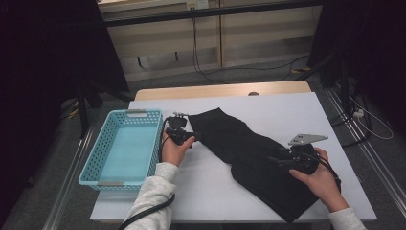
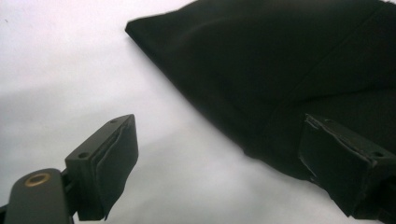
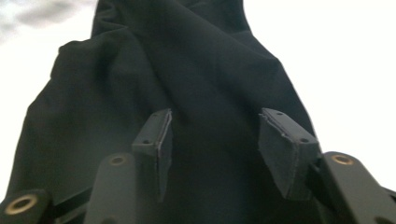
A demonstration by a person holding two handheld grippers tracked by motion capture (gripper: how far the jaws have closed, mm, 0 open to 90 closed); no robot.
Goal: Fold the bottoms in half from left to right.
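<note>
Right tool (image 3: 212,144) open over black cloth (image 3: 187,70), high view adds basket (image 1: 95,163)

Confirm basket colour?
Light blue basket, perforated walls, grey handles; clearest in the high view.

One black garment (image 1: 258,158); one turquoise basket (image 1: 98,158); one white table (image 1: 210,187) — two tongs, left (image 1: 191,135) and right (image 1: 276,160).

The cloth (image 1: 249,155) is black, matte and soft. It lies flat on the white table, stretched as a long band from the centre of the high view down to the lower right. Its upper-left end is a narrow, neat corner; the lower-right part is broader, with a few shallow folds and a rumpled hem.
</note>
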